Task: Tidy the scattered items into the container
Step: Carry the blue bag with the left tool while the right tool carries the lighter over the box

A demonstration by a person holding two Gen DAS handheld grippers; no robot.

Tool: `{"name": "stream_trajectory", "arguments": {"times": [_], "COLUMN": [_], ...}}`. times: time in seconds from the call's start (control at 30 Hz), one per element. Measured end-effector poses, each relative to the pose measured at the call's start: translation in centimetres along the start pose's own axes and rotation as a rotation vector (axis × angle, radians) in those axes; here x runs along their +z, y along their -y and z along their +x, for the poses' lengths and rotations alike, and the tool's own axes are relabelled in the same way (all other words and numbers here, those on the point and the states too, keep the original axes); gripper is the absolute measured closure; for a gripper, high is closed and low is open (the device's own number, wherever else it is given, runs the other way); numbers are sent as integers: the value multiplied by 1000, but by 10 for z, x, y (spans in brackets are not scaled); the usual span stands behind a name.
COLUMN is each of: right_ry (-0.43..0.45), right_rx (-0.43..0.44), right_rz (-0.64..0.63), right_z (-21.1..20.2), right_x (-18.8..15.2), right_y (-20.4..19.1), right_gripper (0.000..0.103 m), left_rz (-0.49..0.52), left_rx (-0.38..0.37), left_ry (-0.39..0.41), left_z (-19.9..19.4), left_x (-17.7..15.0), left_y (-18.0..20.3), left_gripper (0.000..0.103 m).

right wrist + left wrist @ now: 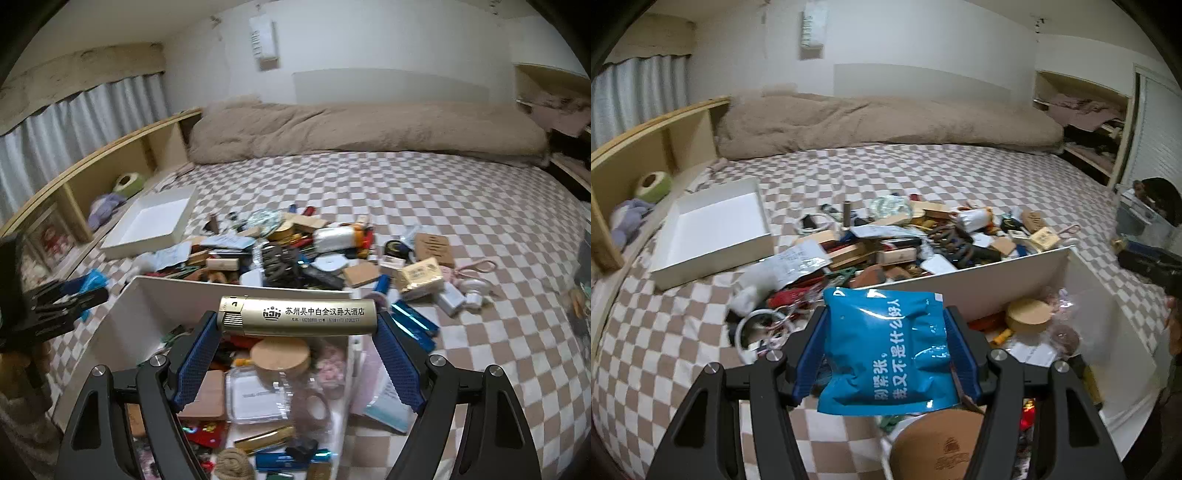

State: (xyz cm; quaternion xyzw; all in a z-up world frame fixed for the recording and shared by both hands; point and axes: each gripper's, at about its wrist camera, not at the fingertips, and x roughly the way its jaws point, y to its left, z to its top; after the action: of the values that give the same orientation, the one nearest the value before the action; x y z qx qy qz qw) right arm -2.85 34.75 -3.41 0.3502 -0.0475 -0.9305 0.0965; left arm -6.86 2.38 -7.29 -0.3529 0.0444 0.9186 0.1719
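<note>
My left gripper (886, 325) is shut on a blue foil packet (886, 350) with white Chinese writing, held above the bed at the left edge of the white container (979, 280). My right gripper (297, 325) is shut on a gold lighter (299, 315), held crosswise between the blue pads, over the same white container (177, 291). The container holds a round wooden lid (280, 352), a clear plastic box (266, 398) and several small items. A heap of scattered items (905, 243) lies on the bed beyond it, also in the right wrist view (295, 251).
An empty white tray (716, 229) lies at the left of the checkered bed (942, 173). A beige duvet (886, 122) lies along the back wall. A wooden shelf (646, 147) runs on the left. The left gripper shows in the right wrist view (62, 306).
</note>
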Motion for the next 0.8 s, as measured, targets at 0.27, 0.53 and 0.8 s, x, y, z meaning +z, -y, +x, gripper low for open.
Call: {"name": "stream_trajectory", "arguments": {"times": [0.27,0.53,0.8], "right_ry": [-65,-157,-327], "right_rx": [87,136,187], "right_rz": [-26,-26,11], "right_z": [15,44,93], "right_x": [10,12,3], "right_y": [-25,-45,-65], "right_gripper": [20,20,20], "left_rz": [44,77,52], "left_rx": [-74,-89,-84], "left_ry": [-21,-62,-25], "left_z": [7,15,8], "left_x": [7,-4,-2], "left_y": [21,26,16], "left_gripper": [41,41,41]}}
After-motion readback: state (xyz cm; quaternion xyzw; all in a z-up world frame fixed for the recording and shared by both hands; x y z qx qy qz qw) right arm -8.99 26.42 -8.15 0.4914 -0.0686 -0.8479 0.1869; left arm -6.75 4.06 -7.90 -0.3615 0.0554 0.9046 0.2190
